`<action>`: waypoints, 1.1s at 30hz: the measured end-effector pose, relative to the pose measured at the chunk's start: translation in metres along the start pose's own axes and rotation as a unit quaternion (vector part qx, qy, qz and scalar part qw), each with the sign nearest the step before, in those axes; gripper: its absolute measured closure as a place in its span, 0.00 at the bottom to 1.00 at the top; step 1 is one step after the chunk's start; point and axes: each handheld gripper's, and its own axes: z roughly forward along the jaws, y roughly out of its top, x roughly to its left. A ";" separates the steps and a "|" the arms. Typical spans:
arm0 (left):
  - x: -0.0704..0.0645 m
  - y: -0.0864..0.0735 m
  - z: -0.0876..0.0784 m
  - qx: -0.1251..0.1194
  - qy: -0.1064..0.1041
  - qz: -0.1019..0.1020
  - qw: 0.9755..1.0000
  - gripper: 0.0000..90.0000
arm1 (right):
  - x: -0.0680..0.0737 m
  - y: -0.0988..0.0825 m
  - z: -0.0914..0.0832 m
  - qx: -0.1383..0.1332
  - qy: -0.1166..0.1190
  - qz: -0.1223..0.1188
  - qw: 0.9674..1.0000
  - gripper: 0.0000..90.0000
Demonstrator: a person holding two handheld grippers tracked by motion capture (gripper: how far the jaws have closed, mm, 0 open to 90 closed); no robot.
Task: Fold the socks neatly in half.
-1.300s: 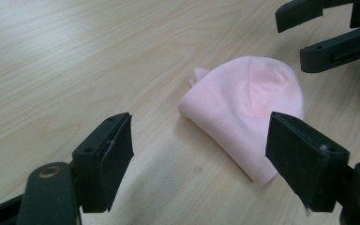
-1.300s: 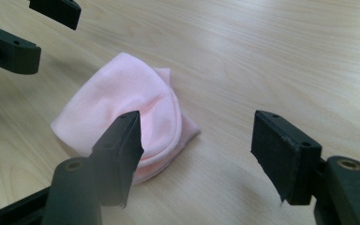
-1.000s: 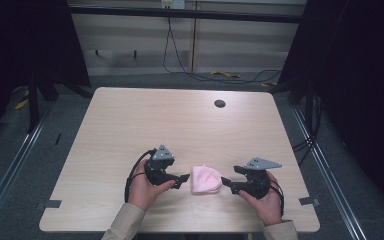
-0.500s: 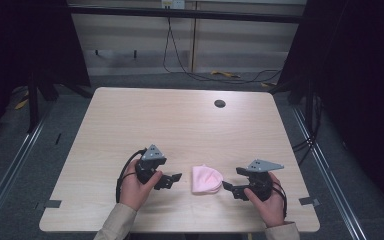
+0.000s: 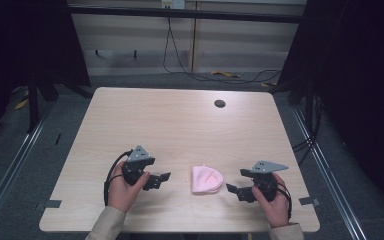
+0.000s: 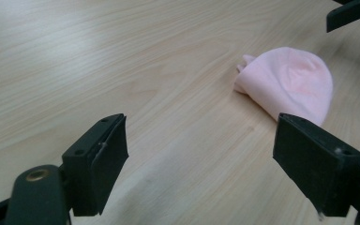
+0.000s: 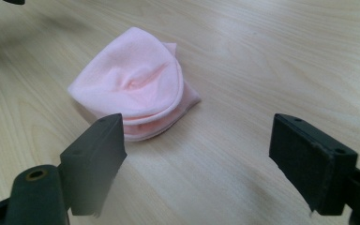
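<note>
A small pink folded cloth (image 5: 207, 179) (image 6: 288, 82) (image 7: 136, 86) lies on the pale wooden table (image 5: 180, 125) near its front edge. My left gripper (image 5: 162, 180) (image 6: 199, 136) sits to the cloth's left, a short gap away, open with only bare wood between its jaws. To the cloth's right is my right gripper (image 5: 232, 190) (image 7: 197, 131), pointing at the cloth. Its jaws have just been opening and stand wide apart with nothing between them. The cloth lies just beyond its left jaw. A hand holds each gripper low over the table.
A dark round hole (image 5: 219, 103) sits in the tabletop at the far right. Grey tape marks (image 5: 52, 204) (image 5: 305, 201) lie at the front corners. Cables (image 5: 230, 76) run across the floor behind the table. Dark frames stand at both sides.
My left gripper has drawn back to the left, away from the cloth it was touching. The right gripper has stayed beside the cloth. The cloth lies where it was.
</note>
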 end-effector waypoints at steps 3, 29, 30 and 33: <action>0.006 -0.003 -0.003 0.001 0.003 -0.001 1.000 0.20 | -0.002 -0.002 -0.001 0.003 -0.002 -0.002 1.000 0.20; 0.036 -0.049 -0.040 -0.024 0.039 -0.028 0.999 0.21 | -0.014 -0.018 -0.015 0.021 -0.004 -0.016 1.000 0.21; 0.037 -0.050 -0.042 -0.028 0.038 -0.030 0.998 0.21 | -0.014 -0.019 -0.016 0.022 -0.004 -0.018 1.000 0.21; 0.040 -0.055 -0.046 -0.032 0.041 -0.034 0.998 0.21 | -0.015 -0.020 -0.017 0.023 -0.005 -0.019 1.000 0.21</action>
